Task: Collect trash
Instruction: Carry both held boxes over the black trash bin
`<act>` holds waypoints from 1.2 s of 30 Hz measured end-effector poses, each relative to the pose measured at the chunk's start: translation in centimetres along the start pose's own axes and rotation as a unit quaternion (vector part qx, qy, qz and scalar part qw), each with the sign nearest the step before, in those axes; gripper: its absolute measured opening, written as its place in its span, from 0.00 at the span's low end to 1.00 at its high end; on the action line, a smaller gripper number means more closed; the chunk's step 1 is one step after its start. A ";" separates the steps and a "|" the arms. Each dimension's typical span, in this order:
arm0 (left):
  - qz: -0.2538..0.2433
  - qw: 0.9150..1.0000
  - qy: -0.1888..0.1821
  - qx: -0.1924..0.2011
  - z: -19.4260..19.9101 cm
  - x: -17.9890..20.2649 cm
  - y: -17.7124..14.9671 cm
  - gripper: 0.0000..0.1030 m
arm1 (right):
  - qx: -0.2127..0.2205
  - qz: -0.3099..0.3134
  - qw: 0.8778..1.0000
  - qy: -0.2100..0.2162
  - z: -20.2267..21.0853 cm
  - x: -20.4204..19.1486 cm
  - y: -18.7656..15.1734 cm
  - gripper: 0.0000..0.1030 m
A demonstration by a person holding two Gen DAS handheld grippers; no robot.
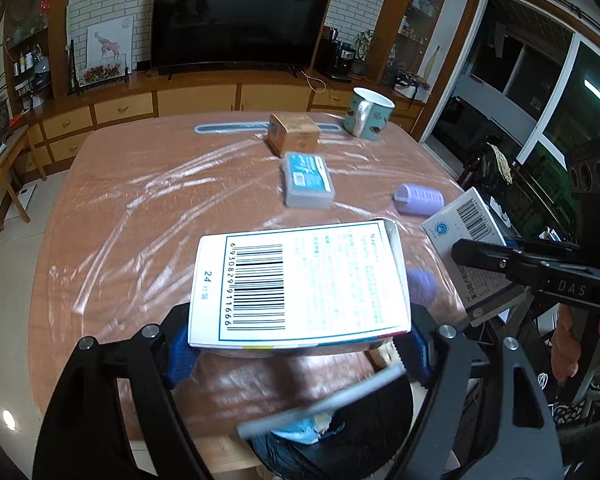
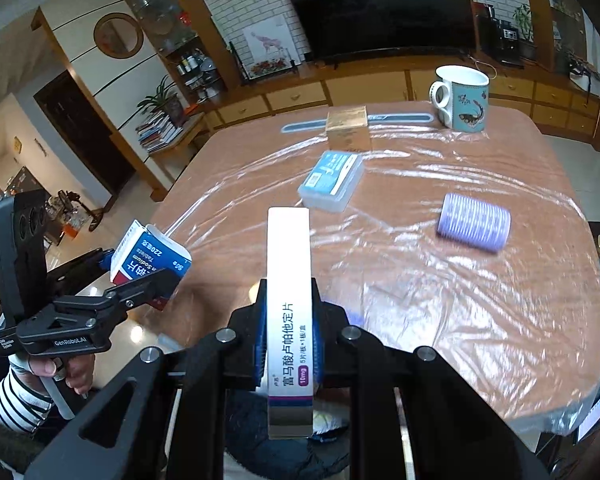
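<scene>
My left gripper [image 1: 300, 344] is clamped on a white medicine box [image 1: 300, 288], barcode face up, held above the near table edge. My right gripper [image 2: 288, 356] is clamped on a narrow purple-and-white medicine box [image 2: 289, 304], stood on its thin side, also at the near edge. Each gripper shows in the other's view, well apart, both off the table's near side.

Below both, just past the table edge, a dark bin [image 1: 364, 432] with a black liner; inside I see blue-and-white crumpled scraps [image 1: 304, 430], contents otherwise unclear.

Table [image 2: 460, 280] is covered in wrinkled clear plastic film. Near half is open. Mid-table: a translucent blue-labelled plastic case [image 2: 332, 184], lying flat. To its right, apart, a purple hair roller [image 2: 474, 222] on its side. Behind the case, a small brown carton [image 2: 348, 126], upright. Far right corner: a teal mug [image 2: 462, 98], upright; I can't see what it holds. A long grey-blue strip [image 1: 232, 127] lies along the far edge, behind the carton.
</scene>
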State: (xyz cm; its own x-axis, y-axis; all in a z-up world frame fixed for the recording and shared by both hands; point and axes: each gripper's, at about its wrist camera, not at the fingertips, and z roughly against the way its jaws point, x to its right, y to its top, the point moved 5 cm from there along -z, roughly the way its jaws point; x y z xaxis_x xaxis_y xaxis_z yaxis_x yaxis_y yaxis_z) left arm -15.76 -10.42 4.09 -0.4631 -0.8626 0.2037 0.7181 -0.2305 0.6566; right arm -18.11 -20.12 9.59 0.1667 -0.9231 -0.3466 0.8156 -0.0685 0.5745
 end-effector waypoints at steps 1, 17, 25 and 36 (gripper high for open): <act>-0.002 1.000 -0.001 -0.002 0.2 0.2 -0.4 0.78 | -0.002 0.001 1.000 0.001 0.3 -0.1 -0.4 0.17; -0.030 0.999 -0.002 -0.039 2.1 3.2 -6.4 0.78 | -0.044 0.006 0.999 0.019 1.9 -1.6 -7.0 0.17; -0.042 0.998 -0.006 -0.055 2.3 4.3 -8.6 0.78 | -0.058 0.010 0.998 0.019 2.0 -1.9 -9.1 0.17; -0.051 0.995 -0.005 -0.082 1.2 5.0 -11.2 0.78 | -0.087 0.017 0.996 0.017 0.7 -2.3 -12.0 0.17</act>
State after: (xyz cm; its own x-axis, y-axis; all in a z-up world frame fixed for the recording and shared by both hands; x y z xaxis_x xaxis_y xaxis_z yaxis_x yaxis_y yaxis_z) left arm -26.78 -11.64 -1.38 -0.5422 -0.8266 0.1509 0.7423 -0.3871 0.5469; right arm -28.69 -17.44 4.01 0.2112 -0.9105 -0.3556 0.8928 0.0316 0.4494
